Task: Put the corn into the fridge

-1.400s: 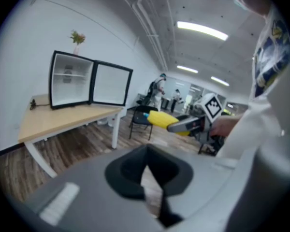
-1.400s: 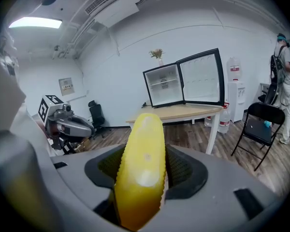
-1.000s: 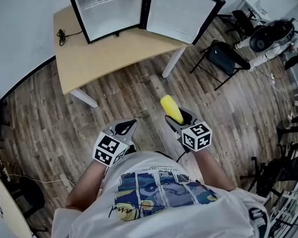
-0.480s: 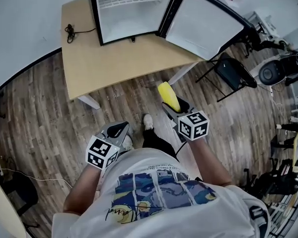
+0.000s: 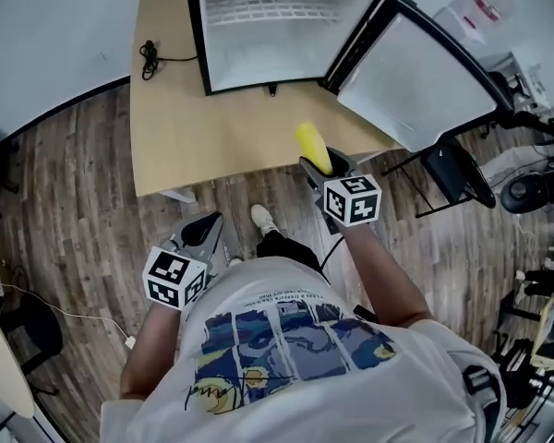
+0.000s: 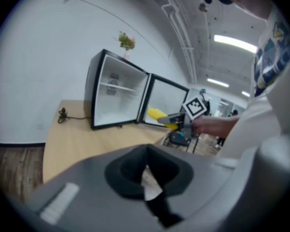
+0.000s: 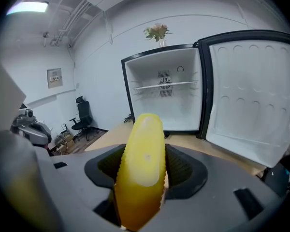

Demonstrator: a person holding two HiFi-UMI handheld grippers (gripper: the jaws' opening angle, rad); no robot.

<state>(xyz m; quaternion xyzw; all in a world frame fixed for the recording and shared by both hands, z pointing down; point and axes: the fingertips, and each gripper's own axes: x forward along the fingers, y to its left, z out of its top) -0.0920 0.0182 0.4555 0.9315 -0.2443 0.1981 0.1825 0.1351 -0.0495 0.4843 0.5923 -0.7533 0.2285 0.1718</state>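
Observation:
My right gripper is shut on a yellow corn cob, which sticks out forward over the table's front edge. In the right gripper view the corn fills the jaws and points toward the small black fridge. The fridge stands on the wooden table, door swung wide to the right, white inside with one wire shelf. My left gripper hangs low by the person's hip, jaws together with nothing held; in its own view the jaws are closed.
A black power cord lies on the table left of the fridge. A black folding chair stands right of the table, under the open door. Office clutter and chairs crowd the right side. A shoe shows on the wooden floor.
The person has walked toward the table. The right gripper carried the corn forward, from over the floor to over the table's front edge. The left gripper stayed low at the side.

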